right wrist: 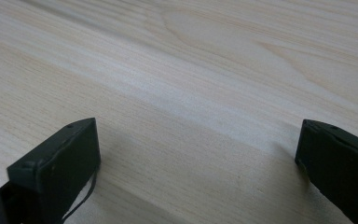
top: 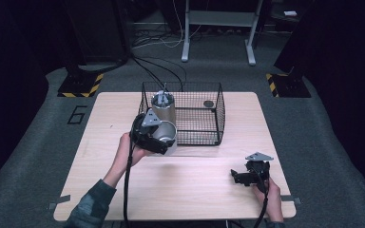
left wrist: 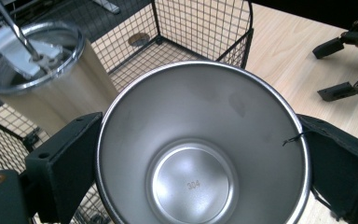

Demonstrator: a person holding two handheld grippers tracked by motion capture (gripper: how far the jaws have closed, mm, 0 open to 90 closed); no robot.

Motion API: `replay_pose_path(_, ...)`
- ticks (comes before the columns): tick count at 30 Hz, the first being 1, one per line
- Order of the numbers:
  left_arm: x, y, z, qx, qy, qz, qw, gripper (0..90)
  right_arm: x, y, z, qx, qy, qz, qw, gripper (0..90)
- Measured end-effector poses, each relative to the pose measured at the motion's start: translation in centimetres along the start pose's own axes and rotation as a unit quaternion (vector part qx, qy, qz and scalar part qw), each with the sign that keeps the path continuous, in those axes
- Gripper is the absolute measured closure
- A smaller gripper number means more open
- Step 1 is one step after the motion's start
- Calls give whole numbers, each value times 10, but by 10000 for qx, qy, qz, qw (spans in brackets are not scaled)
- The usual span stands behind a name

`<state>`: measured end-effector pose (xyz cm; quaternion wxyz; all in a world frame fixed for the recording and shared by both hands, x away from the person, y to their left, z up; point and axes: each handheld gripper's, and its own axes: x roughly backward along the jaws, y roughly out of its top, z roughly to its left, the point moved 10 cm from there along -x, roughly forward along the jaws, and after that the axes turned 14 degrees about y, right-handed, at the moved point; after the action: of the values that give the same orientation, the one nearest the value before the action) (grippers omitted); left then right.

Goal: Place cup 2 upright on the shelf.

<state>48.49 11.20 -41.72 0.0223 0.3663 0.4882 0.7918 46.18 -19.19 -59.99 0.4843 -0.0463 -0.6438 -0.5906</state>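
Observation:
A bare steel cup (left wrist: 200, 154) sits between the jaws of my left gripper (left wrist: 200, 161), which is shut on its sides. The cup's open mouth faces the camera, and "304" is stamped on its bottom. In the high view the cup (top: 167, 130) and left gripper (top: 159, 137) are at the front left corner of a black wire basket (top: 197, 137). A beige tumbler (top: 163, 107) with a clear lid and straw stands inside the basket, just behind the cup. My right gripper (top: 234, 176) is open and holds nothing, low over the wood near the front right of the table.
A small dark disc (top: 208, 103) lies on the basket floor at its back right. In the left gripper view the basket wall (left wrist: 200, 28) rises behind the cup, with the tumbler (left wrist: 60, 93) to the left. Bare tabletop (top: 185, 185) spreads between the two hands.

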Motion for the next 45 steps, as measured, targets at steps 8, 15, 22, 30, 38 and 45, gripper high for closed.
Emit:
replay_pose_path(8,0,17,-1,-66,-44,-79,9999,61,0,0,0,0,0,0,10000,0)
replay_pose_path(15,-2,30,-2,-161,-35,-124,9998,61,0,0,0,1,0,0,10000,0)
replay_pose_path(22,-6,45,-1,-227,-18,-175,9996,60,0,0,0,2,0,0,10000,0)
replay_pose_path(30,-15,58,-1,-230,-32,-174,9996,61,0,0,0,1,1,0,10000,0)
replay_pose_path(38,-28,65,3,-246,18,-141,9996,61,0,0,0,2,1,-1,10000,0)
replay_pose_path(45,-36,69,6,-221,49,-104,9997,61,0,0,0,1,2,1,10000,0)
